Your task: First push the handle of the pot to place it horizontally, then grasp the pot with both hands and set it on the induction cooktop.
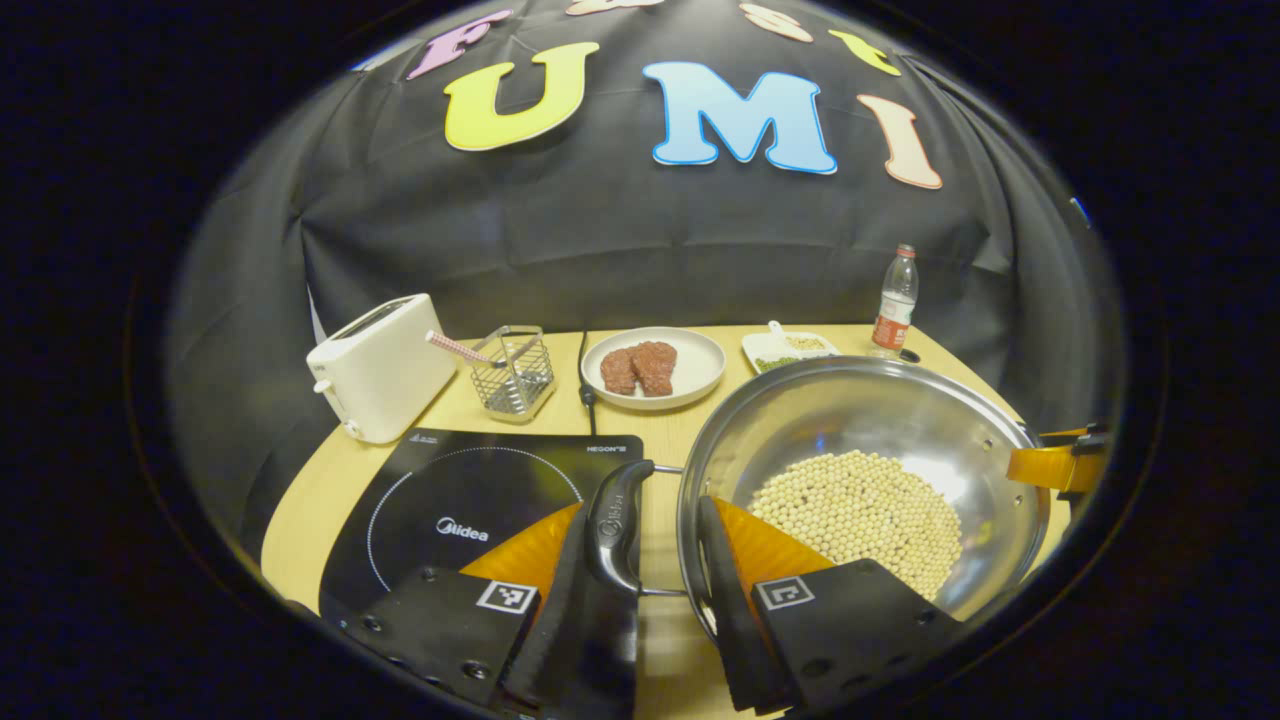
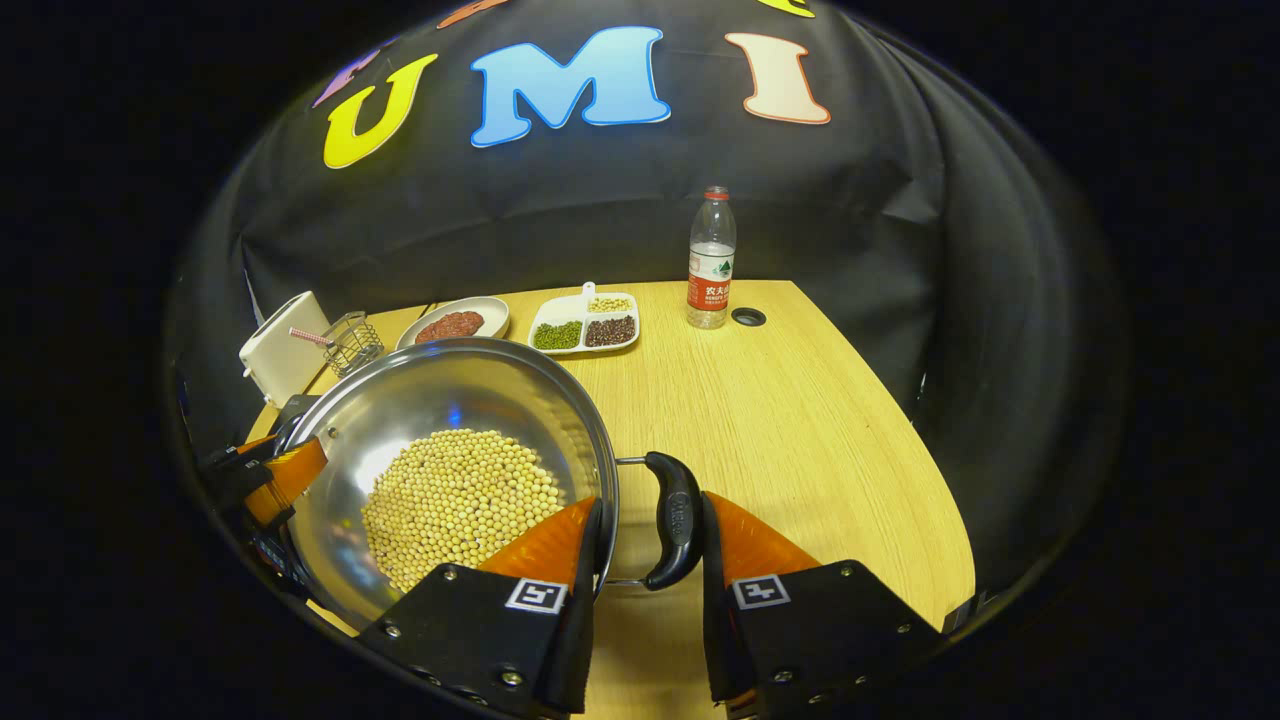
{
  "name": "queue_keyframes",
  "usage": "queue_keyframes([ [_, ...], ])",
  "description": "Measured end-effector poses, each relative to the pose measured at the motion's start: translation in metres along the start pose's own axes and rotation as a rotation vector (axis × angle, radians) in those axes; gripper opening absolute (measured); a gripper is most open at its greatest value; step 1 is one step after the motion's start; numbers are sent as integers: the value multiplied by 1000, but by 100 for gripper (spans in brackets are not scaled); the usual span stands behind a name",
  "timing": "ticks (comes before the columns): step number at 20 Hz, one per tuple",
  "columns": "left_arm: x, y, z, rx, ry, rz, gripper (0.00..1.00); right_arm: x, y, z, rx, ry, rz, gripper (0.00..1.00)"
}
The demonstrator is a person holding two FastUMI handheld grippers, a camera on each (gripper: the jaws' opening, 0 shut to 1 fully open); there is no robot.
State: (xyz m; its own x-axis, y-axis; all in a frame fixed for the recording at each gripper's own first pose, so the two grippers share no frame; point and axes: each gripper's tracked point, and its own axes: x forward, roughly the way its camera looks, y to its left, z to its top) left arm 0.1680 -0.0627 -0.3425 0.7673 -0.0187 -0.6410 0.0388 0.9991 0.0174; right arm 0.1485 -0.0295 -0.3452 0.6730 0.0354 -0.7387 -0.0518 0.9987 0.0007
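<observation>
A steel pot (image 1: pixel 880 410) holding soybeans (image 1: pixel 860 510) stands on the wooden table, just right of the black induction cooktop (image 1: pixel 470 500). Its two black handles point left and right. My left gripper (image 1: pixel 650 520) is open and straddles the left handle (image 1: pixel 615 520); one finger lies against the handle and the other reaches over the pot's rim. My right gripper (image 2: pixel 652 505) is open around the right handle (image 2: pixel 672 520) in the same way, with a gap on the rim side. Across the pot, each view shows the other gripper (image 1: pixel 1060 462) (image 2: pixel 262 478).
Behind the cooktop stand a white toaster (image 1: pixel 380 365), a wire basket (image 1: pixel 515 372) with a straw, a black cord (image 1: pixel 585 375) and a plate of meat (image 1: pixel 652 367). A divided dish of beans (image 2: pixel 585 322) and a water bottle (image 2: pixel 711 258) stand at the back. Bare table (image 2: pixel 800 420) lies right of the pot.
</observation>
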Motion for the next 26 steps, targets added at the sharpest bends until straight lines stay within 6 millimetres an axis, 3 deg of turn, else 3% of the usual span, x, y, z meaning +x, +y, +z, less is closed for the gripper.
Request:
queue_keyframes([
  [1,0,5,-1,-2,-3,-4,61,-3,5,-1,-1,-1,-5,45],
  [2,-1,11,0,-7,-4,-8,65,-6,9,-1,-1,-6,-10,45],
  [3,-3,16,0,-12,-10,-11,61,-8,15,-1,2,-7,-12,45],
  [5,-7,29,-1,-10,-12,-13,65,-13,27,-1,3,-7,-17,45],
  [6,-7,36,-1,-10,-13,-15,61,-15,32,-1,2,-9,-19,45],
  [7,-8,43,-1,-13,-15,-17,65,-17,39,-1,0,-13,-21,45],
  [11,-9,71,-1,-26,-24,-23,61,-23,65,1,-13,-24,-28,45],
  [12,-9,79,-1,-29,-25,-22,65,-23,71,2,-17,-23,-28,45],
  [19,-5,135,-11,-43,-20,-13,61,-23,123,2,-35,-20,-21,45],
  [20,-4,144,-12,-43,-20,-10,69,-21,132,1,-36,-18,-18,45],
  [21,-2,153,-13,-42,-18,-6,61,-20,140,1,-37,-16,-16,45],
  [22,-1,162,-13,-42,-17,-4,61,-18,149,1,-40,-14,-12,45],
  [23,-1,171,-14,-42,-17,-3,69,-17,157,1,-42,-12,-9,45],
  [24,1,181,-14,-42,-17,-2,61,-15,165,2,-43,-11,-6,45],
  [26,6,198,-16,-44,-15,4,61,-12,182,2,-52,-6,0,45],
])
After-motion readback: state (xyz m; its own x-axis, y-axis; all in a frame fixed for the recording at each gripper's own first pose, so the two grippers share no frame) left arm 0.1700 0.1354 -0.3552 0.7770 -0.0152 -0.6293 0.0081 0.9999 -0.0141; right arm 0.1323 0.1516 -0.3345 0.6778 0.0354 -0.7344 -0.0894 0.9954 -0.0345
